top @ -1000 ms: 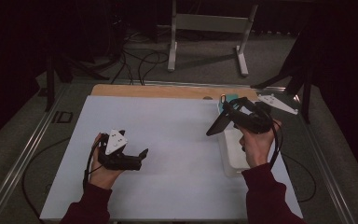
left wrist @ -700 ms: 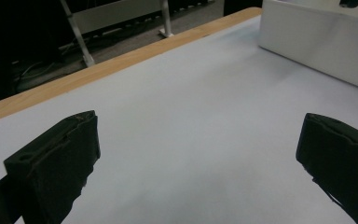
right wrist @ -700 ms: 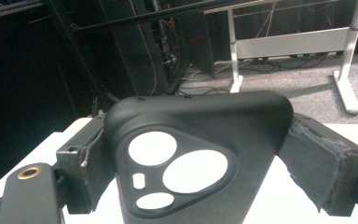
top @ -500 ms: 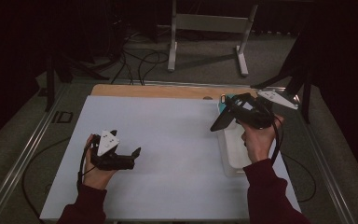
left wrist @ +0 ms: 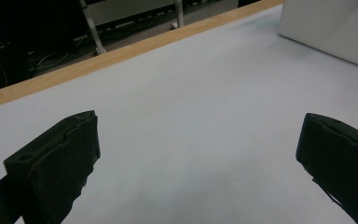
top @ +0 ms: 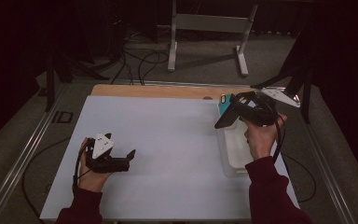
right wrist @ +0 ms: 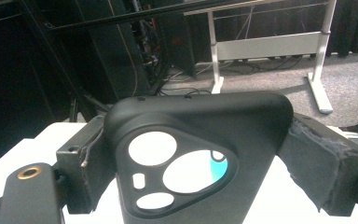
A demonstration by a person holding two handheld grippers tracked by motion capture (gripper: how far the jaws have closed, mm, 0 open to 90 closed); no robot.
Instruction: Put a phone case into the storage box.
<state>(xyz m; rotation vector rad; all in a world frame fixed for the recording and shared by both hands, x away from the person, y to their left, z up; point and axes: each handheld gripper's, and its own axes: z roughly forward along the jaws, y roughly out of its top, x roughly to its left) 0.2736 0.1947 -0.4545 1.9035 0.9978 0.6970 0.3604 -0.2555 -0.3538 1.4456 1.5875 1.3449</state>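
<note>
Left side of the high view: left hand-held gripper (top: 129,155) sits low over the white bench (top: 168,140) at lower left, jaws wide apart, nothing between them. Its own view confirms: both black jaws stand at the frame's lower corners with bare bench surface in the gap, and a white box wall (left wrist: 335,32) at upper right, well apart. So the left side is idle, no contribution yet. Centre of the bench is bare. Moving right: the clear plastic bin (top: 235,154) sits along the bench's right edge, with a teal phone (top: 224,103) standing at its far end, just beside the right hand-held gripper (top: 228,119). That gripper is held up above the bin in the upper right of the high view, clamped on a black phone case (right wrist: 200,154); in the right gripper view the case sits squarely between the two padded jaws, camera cutout facing the lens, teal visible through one opening. Judgement on progress: case is picked and lifted, grip looks secure, so the pick is done. Left to do, most likely: bring case and phone together or set the case down on the bench; left gripper probably needed to steady the phone. Roughly early-to-mid stage.
</note>
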